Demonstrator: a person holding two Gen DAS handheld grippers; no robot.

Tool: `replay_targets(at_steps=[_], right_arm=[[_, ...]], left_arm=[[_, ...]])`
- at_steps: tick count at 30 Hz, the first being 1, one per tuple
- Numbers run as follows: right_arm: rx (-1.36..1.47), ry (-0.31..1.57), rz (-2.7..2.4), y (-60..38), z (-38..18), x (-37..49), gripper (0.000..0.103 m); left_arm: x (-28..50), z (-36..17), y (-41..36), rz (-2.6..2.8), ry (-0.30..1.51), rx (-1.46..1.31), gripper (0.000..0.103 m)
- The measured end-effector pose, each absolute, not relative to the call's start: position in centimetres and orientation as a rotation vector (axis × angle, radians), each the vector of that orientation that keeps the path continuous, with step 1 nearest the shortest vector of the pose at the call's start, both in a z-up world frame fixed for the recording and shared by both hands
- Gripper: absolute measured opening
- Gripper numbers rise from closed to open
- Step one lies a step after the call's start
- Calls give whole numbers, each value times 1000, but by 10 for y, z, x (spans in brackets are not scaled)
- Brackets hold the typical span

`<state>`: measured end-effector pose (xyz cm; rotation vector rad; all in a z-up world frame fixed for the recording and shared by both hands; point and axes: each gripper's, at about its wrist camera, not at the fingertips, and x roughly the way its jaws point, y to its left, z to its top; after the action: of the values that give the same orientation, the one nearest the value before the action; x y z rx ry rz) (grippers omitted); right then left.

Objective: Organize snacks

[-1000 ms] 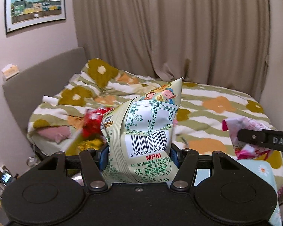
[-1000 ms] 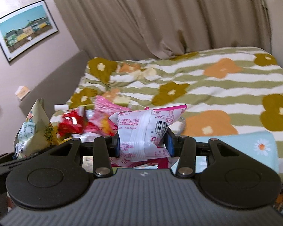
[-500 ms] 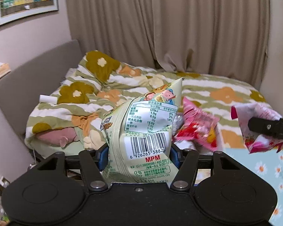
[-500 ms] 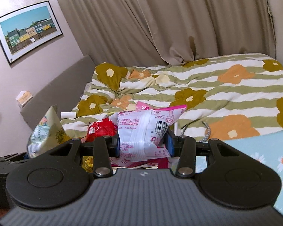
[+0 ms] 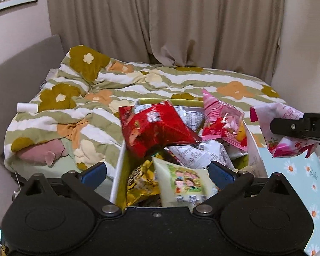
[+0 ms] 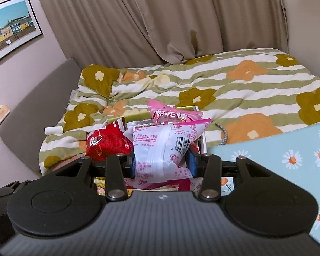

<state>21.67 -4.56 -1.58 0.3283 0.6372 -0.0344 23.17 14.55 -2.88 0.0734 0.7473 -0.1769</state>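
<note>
Left gripper (image 5: pixel 156 171): jaws spread wide, nothing between the blue pads (image 5: pixel 93 171). Directly below the gap, a pale green crinkled-foil snack bag (image 5: pixel 184 186) is seen lying in the white-walled box (image 5: pixel 117 180), its long axis running from lower centre toward the upper left of the left wrist frame, beside a yellow bag (image 5: pixel 139 186).

Box contents are piled above the rim: a glossy red bag (image 5: pixel 153 131) tilted across the top, silver-white packets (image 5: pixel 194 154), a pink bag (image 5: pixel 223 123) upright at the far right corner. Little open room is left inside.

Right gripper (image 6: pixel 162 160): jaws pinching a white-and-pink plastic packet (image 6: pixel 164 147), barcode side facing the camera, long axis roughly across the frame, held over the box's near end.

Box is bordered by a rumpled striped floral quilt (image 5: pixel 85 104) at left and a smooth blue daisy-print board (image 6: pixel 277 155) at right.
</note>
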Motion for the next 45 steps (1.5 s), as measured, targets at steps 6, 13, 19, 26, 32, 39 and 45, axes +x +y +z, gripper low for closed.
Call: replay_targets(at_steps=[6, 13, 19, 26, 32, 39, 45], right_arm=[[316, 637, -6, -33, -12, 224, 58], [285, 645, 64, -6, -13, 253, 62], [323, 676, 58, 1, -31, 261, 103], [312, 678, 21, -4, -32, 244, 103], [297, 621, 21, -17, -5, 219, 103], [222, 561, 1, -42, 32, 160, 103], [144, 567, -63, -69, 49, 107, 103]], left_arm=[[233, -17, 168, -150, 721, 61, 103], [236, -11, 180, -138, 700, 59, 103], [237, -24, 186, -145, 717, 93, 103], [232, -19, 183, -157, 714, 98, 103], [210, 7, 170, -150, 649, 122, 103], [161, 43, 149, -169, 581, 92, 103], [122, 56, 126, -171, 548, 99, 103]])
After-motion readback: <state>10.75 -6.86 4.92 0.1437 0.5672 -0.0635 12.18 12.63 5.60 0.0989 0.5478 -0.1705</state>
